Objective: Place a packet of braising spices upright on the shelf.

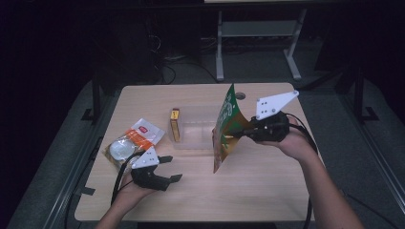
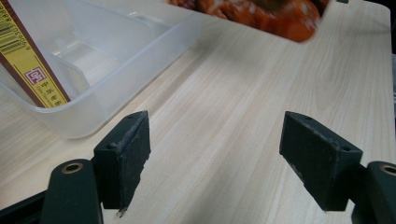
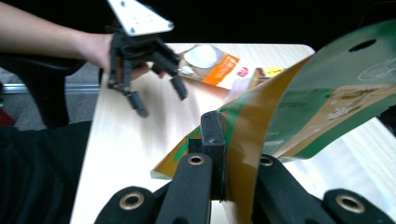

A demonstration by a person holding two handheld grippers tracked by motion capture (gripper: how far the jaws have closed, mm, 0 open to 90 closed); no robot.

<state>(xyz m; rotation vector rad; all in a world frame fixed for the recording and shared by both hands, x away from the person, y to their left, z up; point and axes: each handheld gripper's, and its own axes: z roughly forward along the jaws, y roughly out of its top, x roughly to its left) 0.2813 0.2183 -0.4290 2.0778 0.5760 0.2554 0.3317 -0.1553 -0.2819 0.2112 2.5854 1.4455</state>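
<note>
Hanging from right gripper (image 1: 237, 133): green pouch (image 1: 227, 125), above table (image 1: 248, 186).

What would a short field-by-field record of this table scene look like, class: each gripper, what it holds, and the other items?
right gripper: jaws shut on the green and gold packet, held above the table
left gripper: jaws open, nothing between them, low over the table
clear plastic container: mid-table, beside the held packet
yellow box: standing at the container's left end
orange and white pouch: lying flat by the left gripper
</note>
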